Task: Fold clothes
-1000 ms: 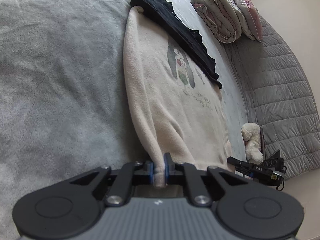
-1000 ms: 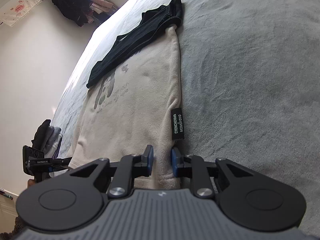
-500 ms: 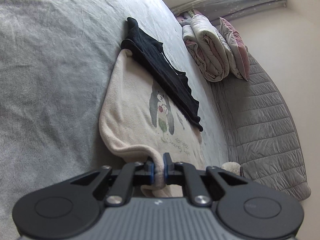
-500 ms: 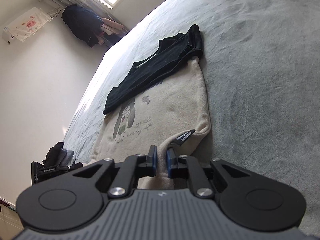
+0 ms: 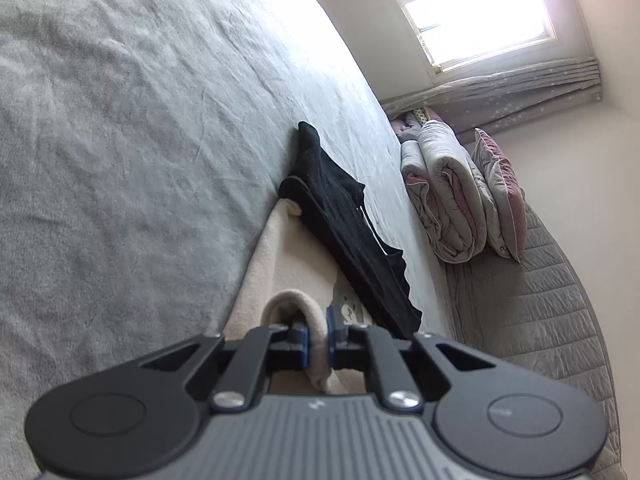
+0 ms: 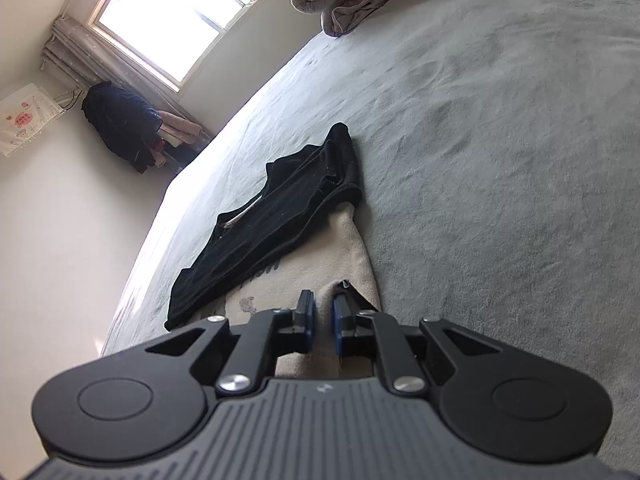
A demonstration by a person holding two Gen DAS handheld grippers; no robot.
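A wide grey bed point(image 5: 120, 128) fills both views, lit by a window point(image 6: 176, 12) on the far wall.

Nearest, the left gripper point(image 5: 316, 344) is pinched on a rolled edge of the cream sweatshirt point(image 5: 260, 276), which loops up just ahead of its fingertips. The right gripper point(image 6: 323, 330) is likewise clamped on the sweatshirt's other near corner, cream cloth packed between its blue pads point(image 6: 339, 330). The sweatshirt lies on the bed, running away from both grippers. Its far end sits tucked under a black garment point(image 6: 276, 224) that lies across it.

The step in hand looks like carrying the near hem over toward the far end. To do it well, both corners should probably travel together and level, so the fold line runs straight, and the hem should land short of the black garment or squarely on it without dragging it.

Beyond, a rolled quilt point(image 5: 452, 200) and a pillow point(image 5: 502, 196) sit at the bed's far side, ahead and to the right of the left gripper.

The gripper bodies hide the cloth below them, so how much hangs is unclear. The sweatshirt's print is mostly covered. Dark clothes point(image 6: 120, 124) beside the window are hard to make out.
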